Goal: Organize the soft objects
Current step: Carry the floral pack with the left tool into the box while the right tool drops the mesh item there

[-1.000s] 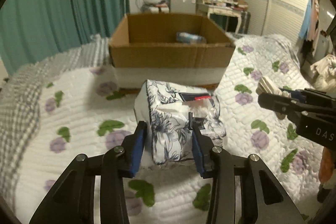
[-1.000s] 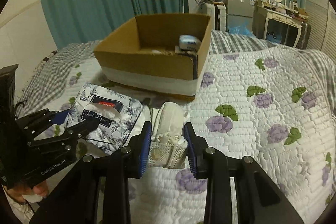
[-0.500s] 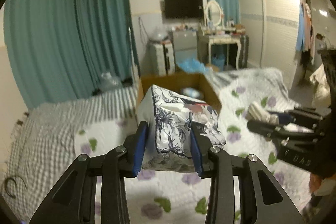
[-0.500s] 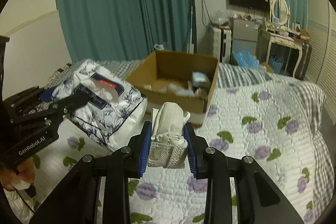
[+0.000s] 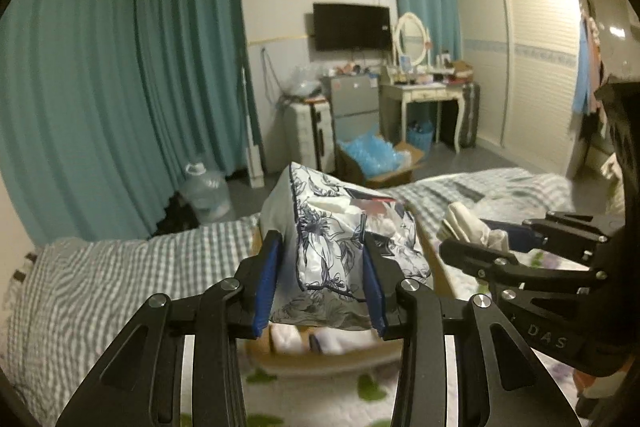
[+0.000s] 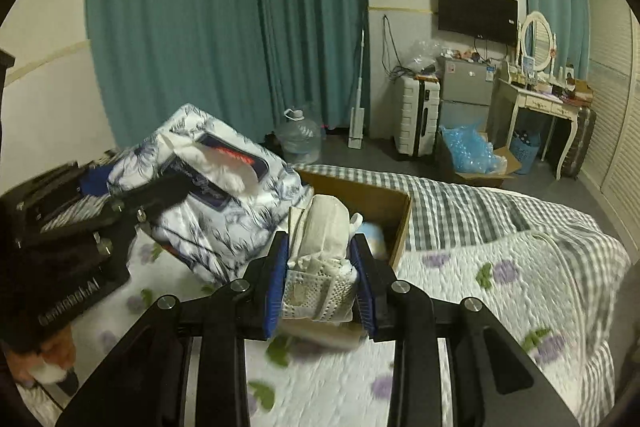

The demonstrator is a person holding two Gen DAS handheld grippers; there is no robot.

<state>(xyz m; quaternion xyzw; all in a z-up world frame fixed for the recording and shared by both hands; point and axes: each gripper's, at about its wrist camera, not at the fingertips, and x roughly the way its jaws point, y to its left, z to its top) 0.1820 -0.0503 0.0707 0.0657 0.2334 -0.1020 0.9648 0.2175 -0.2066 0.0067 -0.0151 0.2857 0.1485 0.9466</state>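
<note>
A: Status on the soft items?

B: Tissue pack: white plastic with blue floral print, dark label, tissue poking out of the top slot. Held in the air, tilted, above the box near its left side.

A: Other one?

B: Cloth roll: off-white folded bundle, mesh-knit lower part. Upright, above the box's front edge, just right of the pack.

A: Box?

B: Open brown cardboard, on the bed. A pale blue item lies inside by the right wall.
</note>
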